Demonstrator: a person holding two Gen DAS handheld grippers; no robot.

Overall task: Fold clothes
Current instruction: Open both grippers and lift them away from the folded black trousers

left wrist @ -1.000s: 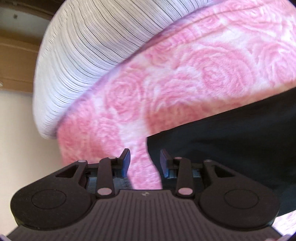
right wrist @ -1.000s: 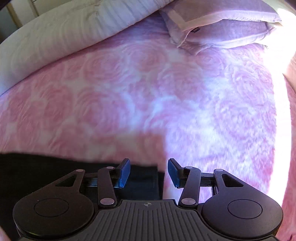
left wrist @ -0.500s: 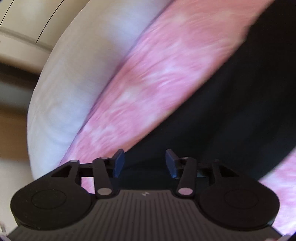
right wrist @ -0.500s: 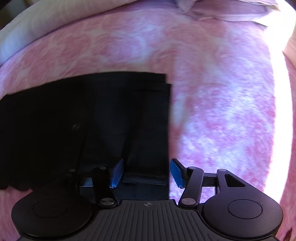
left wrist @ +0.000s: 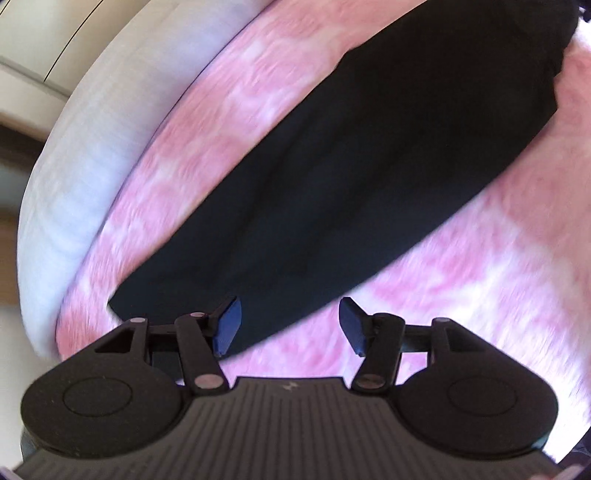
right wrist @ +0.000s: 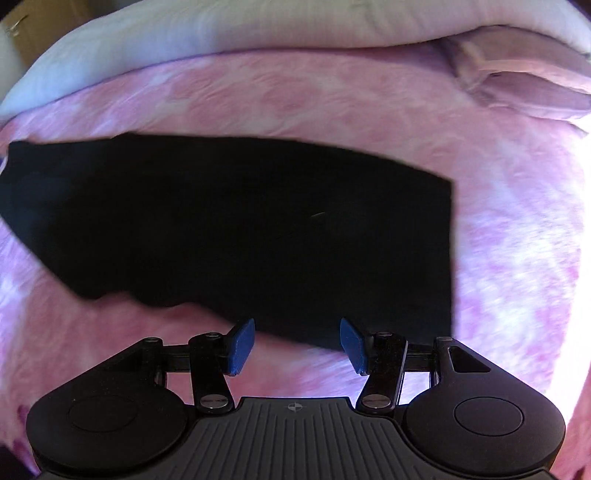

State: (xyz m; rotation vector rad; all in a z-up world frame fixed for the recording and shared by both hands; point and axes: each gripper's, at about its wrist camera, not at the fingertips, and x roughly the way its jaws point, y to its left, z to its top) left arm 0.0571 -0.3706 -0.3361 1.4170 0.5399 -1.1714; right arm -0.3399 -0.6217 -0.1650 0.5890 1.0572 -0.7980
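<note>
A black garment [left wrist: 351,177] lies folded into a long flat strip on the pink rose bedspread [left wrist: 221,122]. My left gripper [left wrist: 290,325] hovers over the strip's near end, its jaws opening, and the blue pads press on nothing. In the right wrist view the same garment [right wrist: 240,229] stretches across the bedspread [right wrist: 517,240], with a straight edge at the right and a wavy edge at the lower left. My right gripper [right wrist: 297,345] stands open just over its near edge, with nothing between the fingers.
A white striped duvet [left wrist: 92,155] is bunched along the far side of the bed [right wrist: 221,33]. A lilac pillow [right wrist: 517,85] lies at the far right. Pale furniture [left wrist: 22,55] shows beyond the bed's left edge.
Both grippers have drawn back from the far side, so the whole black strip has come into view. The left jaws have widened. The left view has swung away from the duvet.
</note>
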